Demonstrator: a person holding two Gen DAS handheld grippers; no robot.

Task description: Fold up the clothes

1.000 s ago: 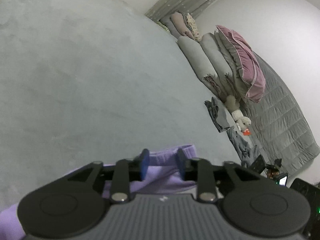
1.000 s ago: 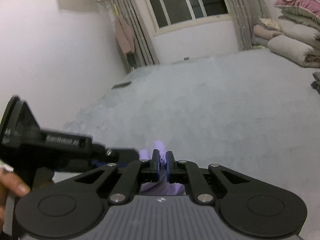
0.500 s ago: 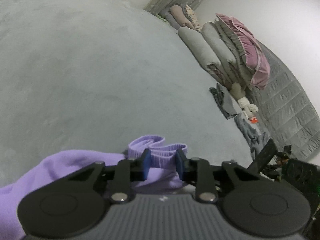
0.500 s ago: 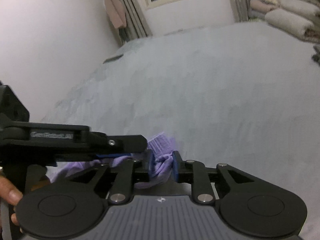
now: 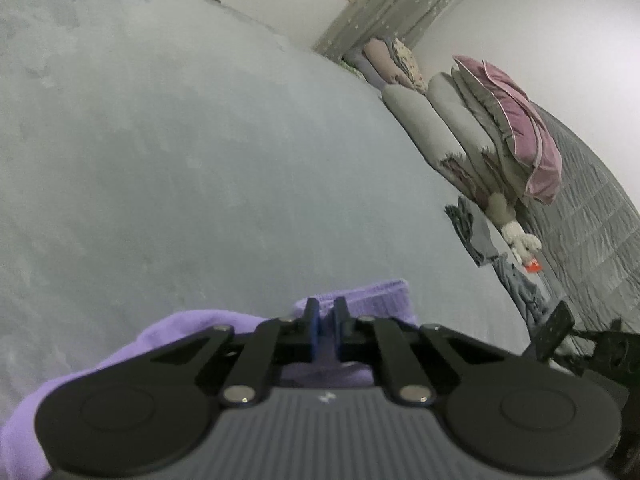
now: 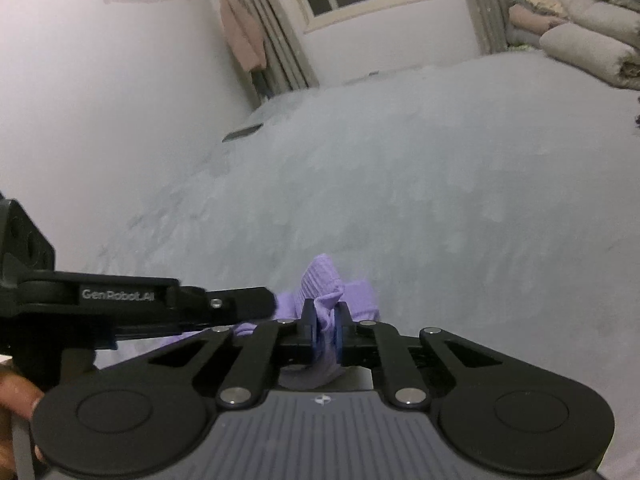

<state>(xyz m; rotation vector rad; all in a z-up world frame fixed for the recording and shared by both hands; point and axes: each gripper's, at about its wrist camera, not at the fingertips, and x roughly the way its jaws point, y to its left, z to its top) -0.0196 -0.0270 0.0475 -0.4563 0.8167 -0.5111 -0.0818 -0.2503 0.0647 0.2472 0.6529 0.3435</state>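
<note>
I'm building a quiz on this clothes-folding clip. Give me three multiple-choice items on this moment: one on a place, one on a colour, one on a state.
1. Where does the pink pillow lie?
A. on top of the stack of rolled grey bedding
B. flat on the grey carpet by the window
C. between the left tongs

2. What colour is the garment being handled?
A. red
B. light purple
C. dark green

3. How do the right tongs stand?
A. wide open above the carpet
B. out of view
C. closed on a bunched fold of the garment

Answers:
1 A: in the left wrist view the pink pillow rests on the rolled grey bedding.
2 B: the garment shows light purple on the grey carpet.
3 C: the right tongs pinch bunched purple cloth; the left tongs grip it too.
</note>
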